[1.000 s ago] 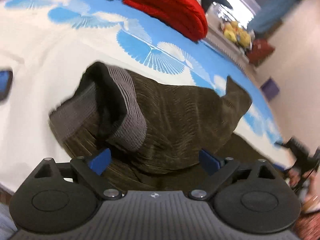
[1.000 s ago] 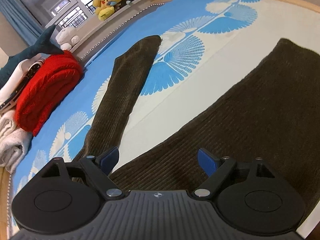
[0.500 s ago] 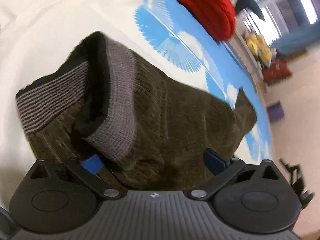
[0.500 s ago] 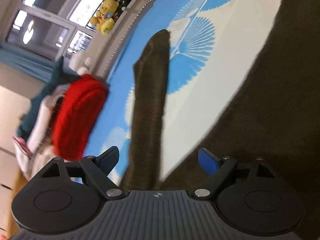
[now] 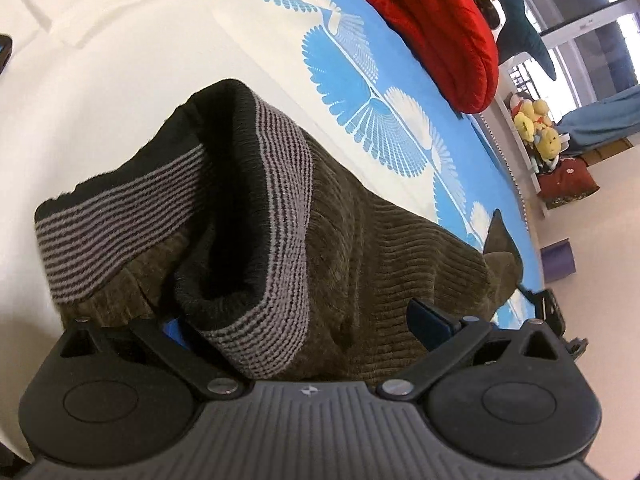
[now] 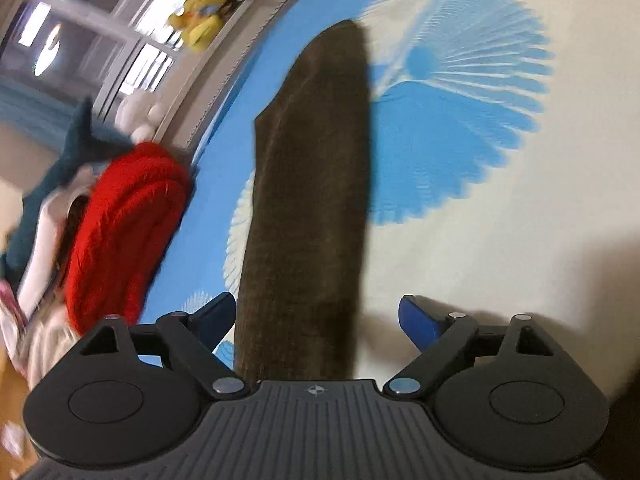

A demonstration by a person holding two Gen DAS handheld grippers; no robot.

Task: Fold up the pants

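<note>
— Left gripper (image 5: 296,322) gapes wide over the pants (image 5: 380,264), gripping nothing; the striped waistband (image 5: 280,216) sits between its jaws. Right gripper (image 6: 316,318), also open and empty, straddles one leg (image 6: 312,184).

— Soft, limp corduroy on the bedspread (image 5: 120,60). Pinch the waistband; that leg runs lengthwise away from the waistband.

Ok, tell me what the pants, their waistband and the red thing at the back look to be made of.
Pants: dark olive-brown corduroy by the look, with fine parallel ribs and a soft matte nap.
Waistband: stretchy rib knit, grey and black stripes, with a fuzzy black lining, perhaps fleece.
Red folded textile: thick, fuzzy knit or plush, matte; it is blurred in the right view, so uncertain.
</note>
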